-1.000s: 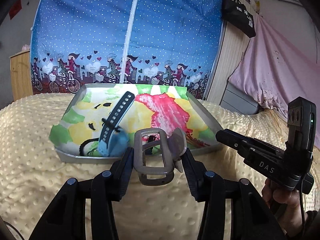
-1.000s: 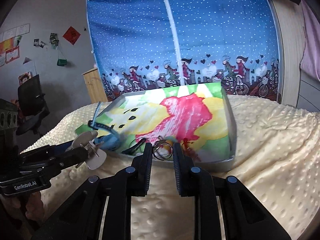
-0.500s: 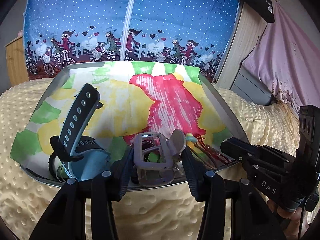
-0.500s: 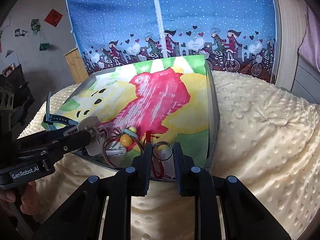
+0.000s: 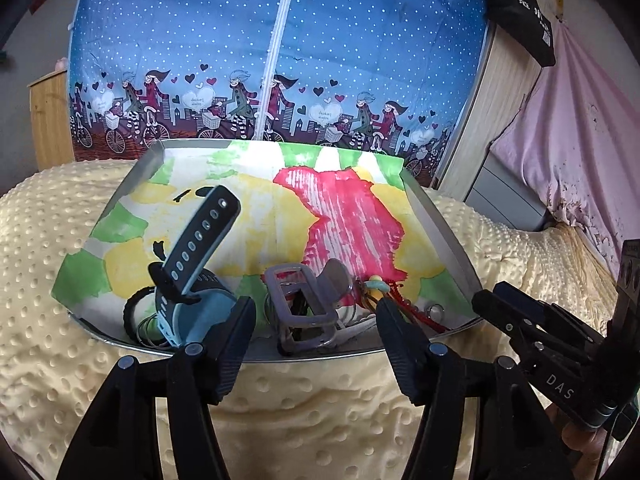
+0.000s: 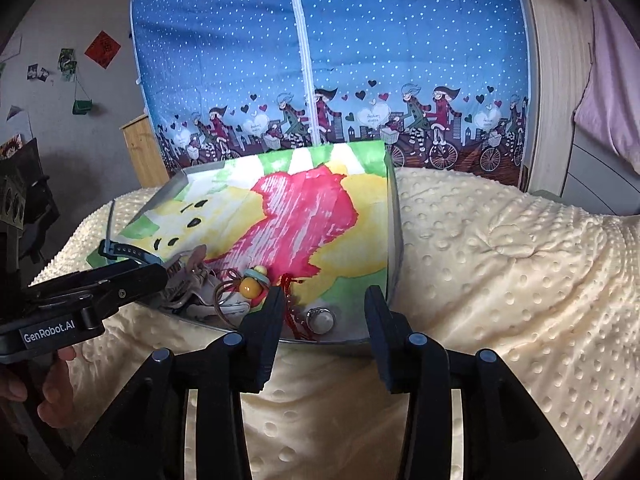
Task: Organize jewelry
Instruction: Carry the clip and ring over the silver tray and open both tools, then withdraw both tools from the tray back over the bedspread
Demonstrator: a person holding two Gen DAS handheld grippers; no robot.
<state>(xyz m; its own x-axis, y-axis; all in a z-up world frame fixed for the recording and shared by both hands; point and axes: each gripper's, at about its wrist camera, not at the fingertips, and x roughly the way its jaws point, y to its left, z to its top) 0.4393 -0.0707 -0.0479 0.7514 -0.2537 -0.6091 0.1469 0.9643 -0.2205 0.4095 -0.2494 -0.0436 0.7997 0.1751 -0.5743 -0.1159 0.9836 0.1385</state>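
Right tongs (image 6: 322, 312) opening, ring (image 6: 320, 320) lying between in tray (image 6: 396, 216)

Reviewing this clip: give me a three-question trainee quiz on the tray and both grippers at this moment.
1. True or false: the hair claw lies in the tray.
2. Which item lies between the right gripper fingers: A the ring, B the watch, C the yellow bead?
3. Fill in: the left gripper jaws are ____, clear of the claw.

Key: 1 true; 2 A, with the jaws opening and not pressing it; 3 opening.
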